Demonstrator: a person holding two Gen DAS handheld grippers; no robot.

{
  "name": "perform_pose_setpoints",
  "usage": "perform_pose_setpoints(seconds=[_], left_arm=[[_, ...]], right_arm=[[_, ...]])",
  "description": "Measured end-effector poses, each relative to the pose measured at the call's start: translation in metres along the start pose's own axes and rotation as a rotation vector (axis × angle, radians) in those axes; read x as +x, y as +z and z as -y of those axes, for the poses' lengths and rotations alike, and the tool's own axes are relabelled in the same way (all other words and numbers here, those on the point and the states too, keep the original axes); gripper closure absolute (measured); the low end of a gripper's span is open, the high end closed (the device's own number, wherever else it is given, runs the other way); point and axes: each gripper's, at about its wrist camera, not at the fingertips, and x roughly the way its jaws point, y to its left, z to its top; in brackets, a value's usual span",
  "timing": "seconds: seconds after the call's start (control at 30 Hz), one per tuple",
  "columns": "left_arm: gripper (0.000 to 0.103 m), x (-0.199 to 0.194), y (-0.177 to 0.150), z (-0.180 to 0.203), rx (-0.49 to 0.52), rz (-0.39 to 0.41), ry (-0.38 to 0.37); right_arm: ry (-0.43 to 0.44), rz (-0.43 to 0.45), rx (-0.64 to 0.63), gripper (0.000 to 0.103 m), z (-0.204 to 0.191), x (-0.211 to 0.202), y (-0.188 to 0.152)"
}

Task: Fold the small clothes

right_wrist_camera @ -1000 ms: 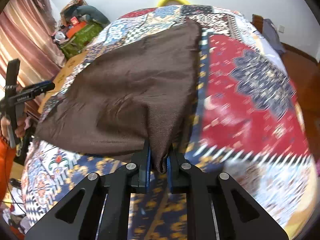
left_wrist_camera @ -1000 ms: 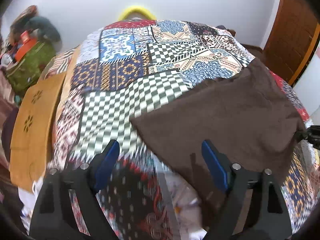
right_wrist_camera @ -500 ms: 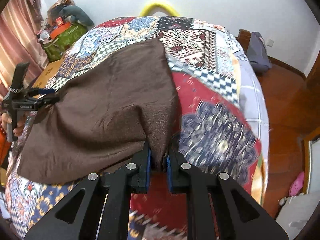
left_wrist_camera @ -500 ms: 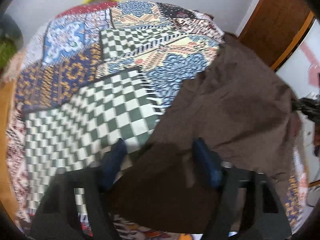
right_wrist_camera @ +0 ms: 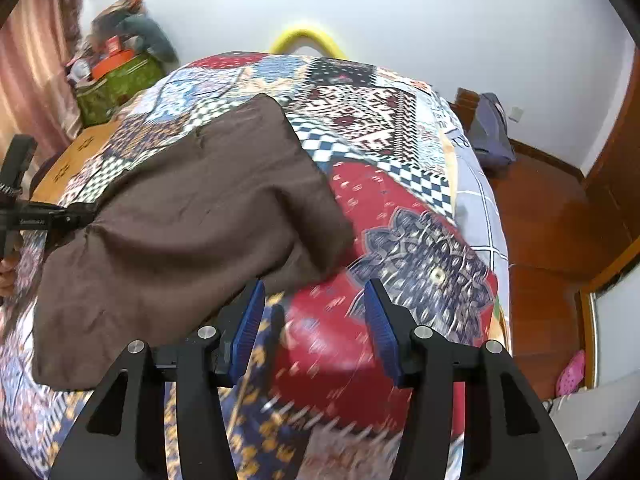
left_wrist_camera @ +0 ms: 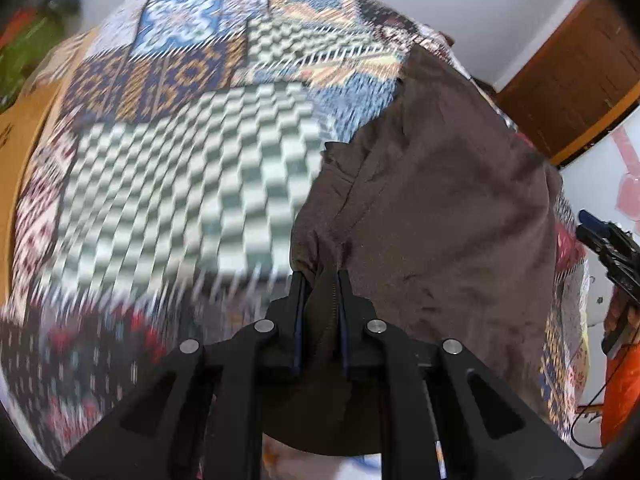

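Observation:
A brown garment (left_wrist_camera: pixel 440 200) lies spread on the patchwork bedspread (left_wrist_camera: pixel 180 200). My left gripper (left_wrist_camera: pixel 322 280) has the garment's near edge between its jaws, a zipper line showing in the narrow gap; the jaws are closing and the cloth bunches there. In the right wrist view the same garment (right_wrist_camera: pixel 192 220) stretches leftward to the left gripper (right_wrist_camera: pixel 60 218), which pinches its gathered corner. My right gripper (right_wrist_camera: pixel 314 320) hovers above the bedspread (right_wrist_camera: pixel 400 220) just right of the garment's near corner. Its jaws are opening and its blue pads (right_wrist_camera: pixel 250 328) hold nothing.
A green bag (right_wrist_camera: pixel 116 84) and piled items stand beyond the bed's left side, with a tan board (right_wrist_camera: pixel 76 152) beside it. A yellow arc (right_wrist_camera: pixel 306 38) shows at the bed's far end. A blue bag (right_wrist_camera: pixel 490 128), wooden floor and door (left_wrist_camera: pixel 568 76) are on the right.
My left gripper came down onto the garment's edge and closed on it. My right gripper let go of the garment's corner, spread its jaws and lifted; the corner dropped onto the bed.

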Motion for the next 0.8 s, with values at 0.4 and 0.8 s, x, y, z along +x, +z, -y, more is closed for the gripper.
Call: perform_pose_setpoints(seconds=[0.4, 0.8], left_arm=[[0.090, -0.056, -0.107, 0.040, -0.056, -0.007, -0.051], [0.052, -0.088, -0.144, 0.050, 0.002, 0.081, 0.047]], right_arm=[[0.128, -0.020, 0.015, 0.053, -0.047, -0.030, -0.036], [0.196, -0.072, 0.050, 0.053, -0.074, -0.032, -0.068]])
